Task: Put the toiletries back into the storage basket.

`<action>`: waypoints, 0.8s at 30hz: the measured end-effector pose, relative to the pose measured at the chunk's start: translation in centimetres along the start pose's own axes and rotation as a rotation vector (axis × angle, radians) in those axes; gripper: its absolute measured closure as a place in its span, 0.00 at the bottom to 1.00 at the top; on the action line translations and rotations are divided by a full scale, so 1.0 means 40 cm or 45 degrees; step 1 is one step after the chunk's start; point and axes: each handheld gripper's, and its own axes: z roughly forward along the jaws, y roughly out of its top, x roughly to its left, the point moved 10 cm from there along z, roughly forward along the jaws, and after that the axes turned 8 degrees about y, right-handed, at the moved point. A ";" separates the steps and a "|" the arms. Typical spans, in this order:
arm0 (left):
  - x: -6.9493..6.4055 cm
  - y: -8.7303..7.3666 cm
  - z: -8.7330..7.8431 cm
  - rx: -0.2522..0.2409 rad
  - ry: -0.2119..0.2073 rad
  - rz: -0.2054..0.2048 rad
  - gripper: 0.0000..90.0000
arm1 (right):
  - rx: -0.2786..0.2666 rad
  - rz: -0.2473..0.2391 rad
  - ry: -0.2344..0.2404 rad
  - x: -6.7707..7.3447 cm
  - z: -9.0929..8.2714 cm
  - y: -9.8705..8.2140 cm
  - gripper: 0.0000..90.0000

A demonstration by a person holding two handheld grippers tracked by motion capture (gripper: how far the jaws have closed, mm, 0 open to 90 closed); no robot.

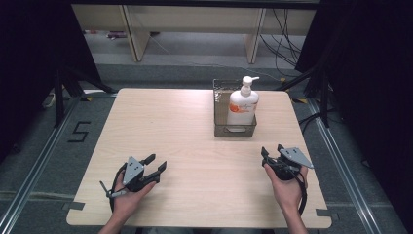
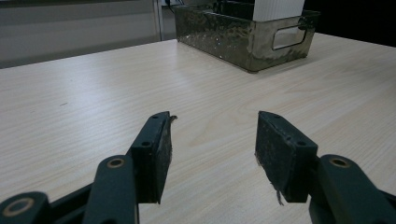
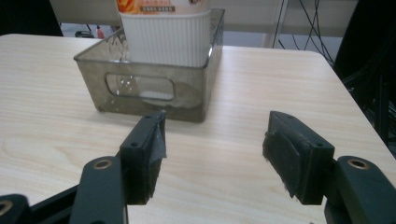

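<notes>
A white pump bottle [image 1: 243, 103] with an orange label stands upright in a smoky clear plastic bin [image 1: 234, 129] at the far right of the wooden table [image 1: 185, 131]. My left gripper [image 1: 156, 163] rests low at the near left, held in a hand, open with nothing between its jaws. My right gripper [image 1: 272, 151] sits at the near right, just in front of the bin, open and empty too. In the left gripper view the gripper [image 2: 212, 140] faces the bin [image 2: 233, 32] far off. In the right gripper view the gripper [image 3: 215, 147] faces the bin [image 3: 149, 84] and the bottle's ribbed base [image 3: 166, 39] up close.
Pale desk legs [image 1: 134, 34] and loose cables [image 1: 285, 44] stand beyond the table's far edge. A black stand [image 1: 63, 85] is at the left and dark curtains flank both sides. A "5" is marked on the floor [image 1: 78, 131].
</notes>
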 end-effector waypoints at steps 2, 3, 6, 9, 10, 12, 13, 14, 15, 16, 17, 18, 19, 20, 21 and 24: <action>0.000 0.000 0.000 0.000 0.000 0.001 0.50 | 0.002 -0.030 -0.004 -0.007 -0.003 -0.008 0.43; 0.000 0.000 0.000 0.000 0.000 0.000 0.50 | 0.005 -0.023 0.010 -0.005 -0.006 -0.013 0.43; 0.000 0.000 0.000 -0.002 0.002 -0.002 0.50 | 0.027 -0.002 0.023 -0.005 -0.011 -0.032 0.43; 0.000 0.000 0.000 -0.001 0.002 -0.001 0.50 | 0.024 0.019 0.016 -0.010 -0.019 -0.047 0.43; 0.000 0.000 0.000 -0.001 0.001 -0.001 0.50 | 0.036 0.004 0.029 -0.013 -0.022 -0.051 0.43; 0.000 0.000 -0.001 -0.003 0.001 -0.002 0.50 | 0.033 0.003 0.021 -0.017 -0.026 -0.057 0.43; 0.000 0.000 -0.001 -0.004 0.001 -0.002 0.50 | 0.044 0.043 0.000 -0.019 -0.035 -0.067 0.43; 0.001 0.000 -0.001 -0.003 0.001 -0.002 0.50 | 0.044 0.043 0.000 -0.019 -0.035 -0.067 0.43; 0.001 0.000 -0.001 -0.002 0.001 -0.002 0.50 | 0.031 -0.017 -0.007 -0.031 -0.034 -0.065 0.43; 0.001 0.000 -0.001 -0.003 0.001 -0.003 0.50 | 0.044 -0.010 -0.008 -0.034 -0.038 -0.072 0.43; 0.001 0.000 -0.001 -0.002 0.002 -0.003 0.50 | 0.033 0.026 -0.013 -0.033 -0.037 -0.077 0.43; 0.001 0.000 -0.001 -0.001 0.002 -0.002 0.50 | 0.031 -0.008 -0.016 -0.041 -0.041 -0.079 0.44; 0.000 0.000 -0.001 -0.003 0.003 -0.002 0.50 | 0.040 0.008 -0.023 -0.042 -0.043 -0.084 0.44; 0.000 0.000 -0.001 -0.002 0.003 -0.002 0.50 | 0.010 -0.003 -0.026 -0.047 -0.041 -0.083 0.44; 0.000 0.000 0.000 -0.002 0.003 -0.002 0.50 | 0.000 0.022 -0.012 -0.044 -0.043 -0.084 0.44; 0.000 0.000 -0.001 -0.002 0.002 -0.002 0.50 | -0.012 0.013 -0.026 -0.054 -0.042 -0.089 0.44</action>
